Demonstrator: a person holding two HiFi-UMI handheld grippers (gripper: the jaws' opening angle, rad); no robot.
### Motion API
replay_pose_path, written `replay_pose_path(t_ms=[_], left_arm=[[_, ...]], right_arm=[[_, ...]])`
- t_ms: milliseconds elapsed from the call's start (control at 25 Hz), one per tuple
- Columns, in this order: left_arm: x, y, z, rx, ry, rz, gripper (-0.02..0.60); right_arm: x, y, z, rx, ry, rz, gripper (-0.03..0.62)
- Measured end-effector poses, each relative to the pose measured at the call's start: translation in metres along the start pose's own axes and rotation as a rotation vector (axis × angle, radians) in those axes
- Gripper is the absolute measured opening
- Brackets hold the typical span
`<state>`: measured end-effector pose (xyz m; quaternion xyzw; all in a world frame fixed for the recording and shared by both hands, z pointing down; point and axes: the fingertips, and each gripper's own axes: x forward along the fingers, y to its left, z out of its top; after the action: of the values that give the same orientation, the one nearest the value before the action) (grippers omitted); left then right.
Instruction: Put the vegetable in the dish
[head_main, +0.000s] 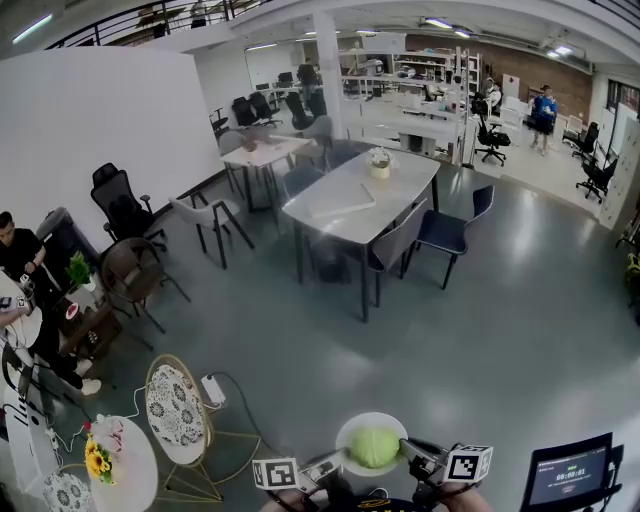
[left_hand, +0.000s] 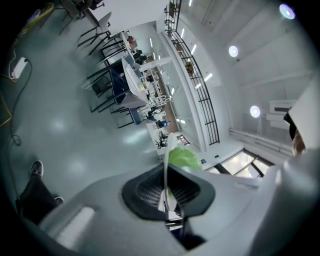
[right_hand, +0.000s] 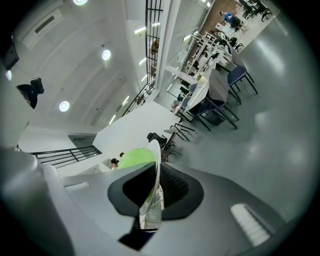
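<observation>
The left tongs (head_main: 335, 463) and right tongs (head_main: 410, 452) lie almost level at the near edge of the head view, pointing inward at each other. Each pair is clamped on the thin white rim of the dish (head_main: 372, 419), one on its left edge, one on its right (both gripper views show the rim edge-on between the pads). The green vegetable (head_main: 374, 447) sits in the dish, carried above the grey floor (head_main: 300, 330).

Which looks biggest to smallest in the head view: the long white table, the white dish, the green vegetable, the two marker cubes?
1. long white table, though farthest away
2. white dish
3. green vegetable
4. left marker cube and right marker cube: alike, not ranked; barely smaller than the vegetable
</observation>
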<state>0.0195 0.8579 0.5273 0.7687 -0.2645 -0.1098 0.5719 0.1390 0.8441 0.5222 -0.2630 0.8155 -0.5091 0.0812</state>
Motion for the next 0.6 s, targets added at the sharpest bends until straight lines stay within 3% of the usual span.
replay_pose_path(t_ms=[360, 600], left_arm=[[0.037, 0.026, 0.061, -0.001, 0.033, -0.017, 0.011], [0.057, 0.044, 0.132, 0.018, 0.087, -0.050, 0.011]], right_arm=[[0.042, -0.030, 0.050, 0.000, -0.022, -0.024, 0.029], [0.092, -0.043, 0.096, -0.005, -0.077, -0.073, 0.029]])
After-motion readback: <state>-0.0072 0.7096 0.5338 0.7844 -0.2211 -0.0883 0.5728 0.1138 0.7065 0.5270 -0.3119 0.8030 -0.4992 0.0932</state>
